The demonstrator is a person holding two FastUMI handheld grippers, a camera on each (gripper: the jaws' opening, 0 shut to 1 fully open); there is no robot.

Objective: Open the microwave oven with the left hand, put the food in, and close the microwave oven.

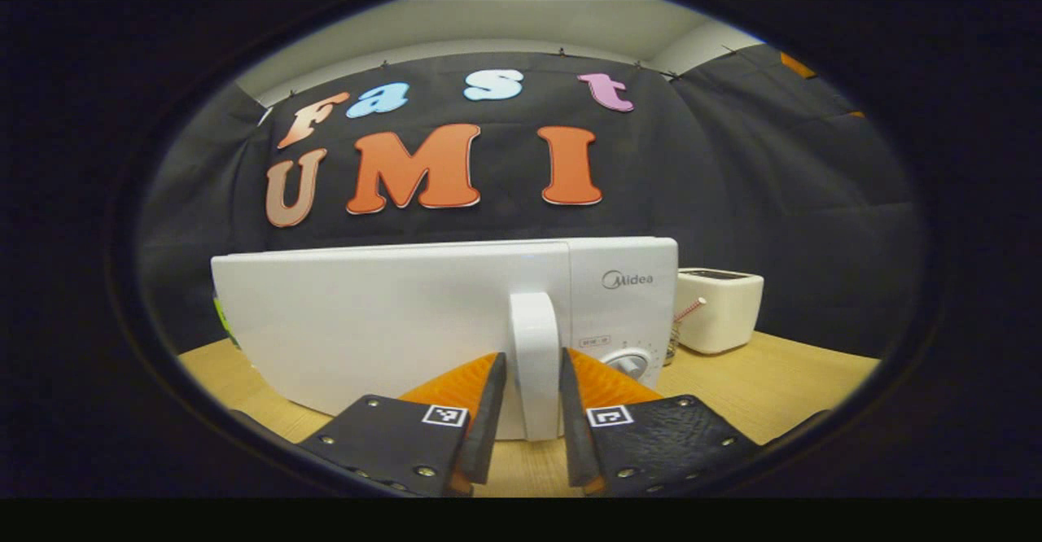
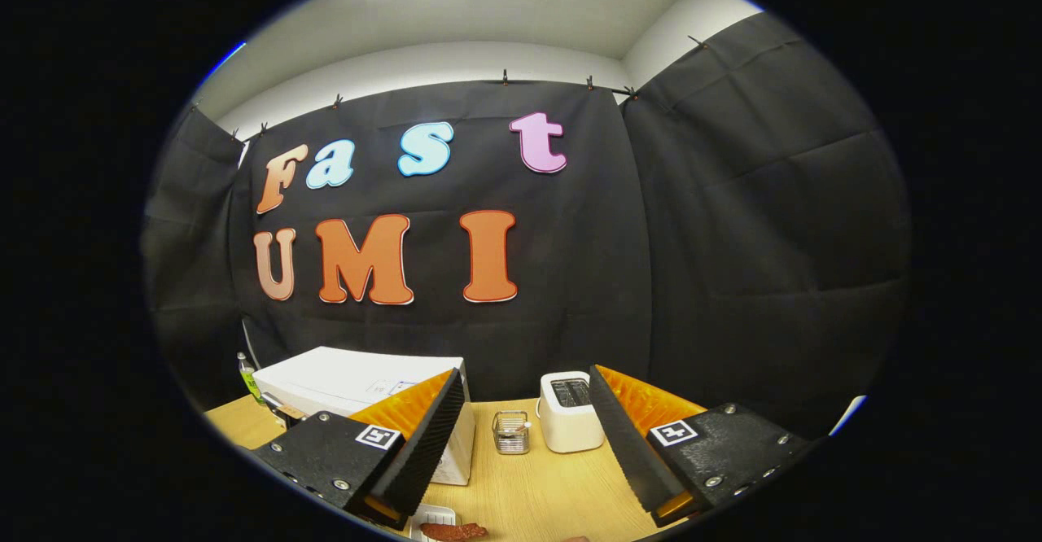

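Observation:
The white microwave (image 1: 366,322) stands on the wooden table, its door looking closed. Its vertical white handle (image 1: 533,322) sits between the fingers of my left gripper (image 1: 533,359), and both orange-backed fingers press against its sides. In the right gripper view the microwave (image 2: 358,383) is lower left. My right gripper (image 2: 525,375) hangs above the table, open wide, nothing between its fingers. A reddish-brown piece of food (image 2: 452,531) lies on a white plate (image 2: 431,514) at the bottom edge, below this gripper.
A white toaster (image 2: 570,412) stands right of the microwave, with a small glass holder (image 2: 510,432) between them. A green bottle (image 2: 247,375) is behind the microwave's left side. The toaster (image 1: 720,310) also shows right of the control dial (image 1: 627,361).

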